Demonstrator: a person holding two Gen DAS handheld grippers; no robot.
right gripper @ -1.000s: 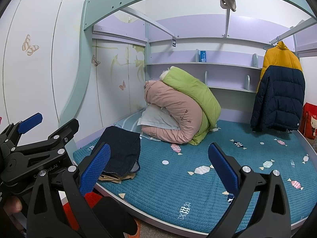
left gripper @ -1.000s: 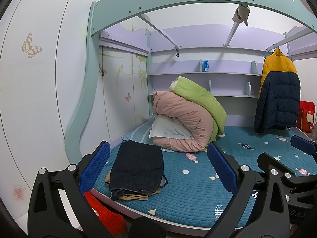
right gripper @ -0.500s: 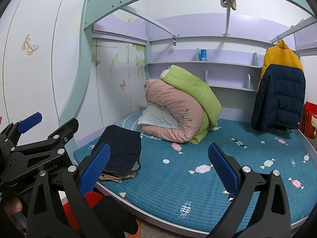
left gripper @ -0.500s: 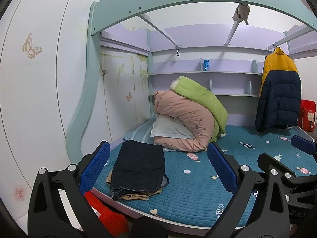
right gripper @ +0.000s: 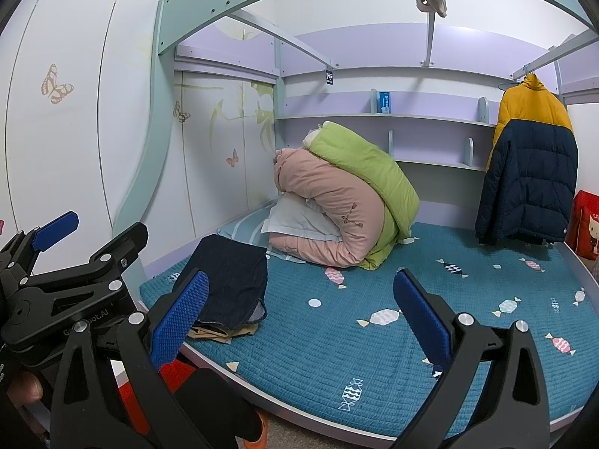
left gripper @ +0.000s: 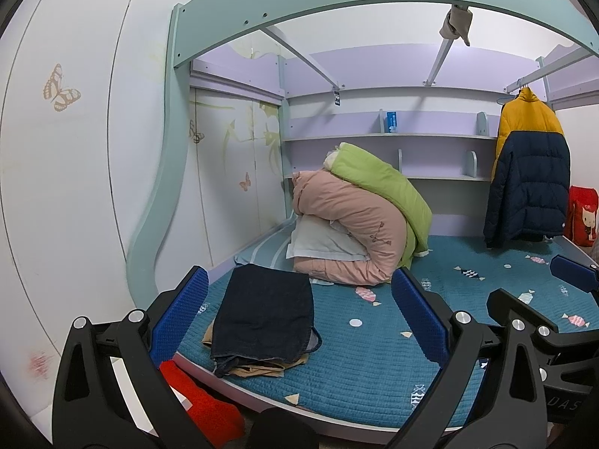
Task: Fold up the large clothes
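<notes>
1. The folded dark jeans (left gripper: 264, 314) are lying on top of a tan garment (left gripper: 258, 368), stacked at the near left corner of the bed (left gripper: 355, 374), well apart from both of your tools.
2. Your left gripper (left gripper: 299, 321) is hanging wide open in front of the bed edge, holding nothing, with its blue pads (left gripper: 179, 314) framing the stack.
3. Your right gripper (right gripper: 299, 321) is also spread wide and gripping nothing; its left pad (right gripper: 181, 320) is overlapping the jeans (right gripper: 228, 280) in that view only.
4. Behind the stack, a pink quilt (left gripper: 352, 232) and a green quilt (left gripper: 385, 183) are piled over a white pillow (left gripper: 318, 239).
5. A yellow and navy jacket (left gripper: 531, 168) is hanging at the far right.
6. The left view is showing a red cloth (left gripper: 202, 400) below the bed edge; the right view is showing more of the bed's right side.
</notes>
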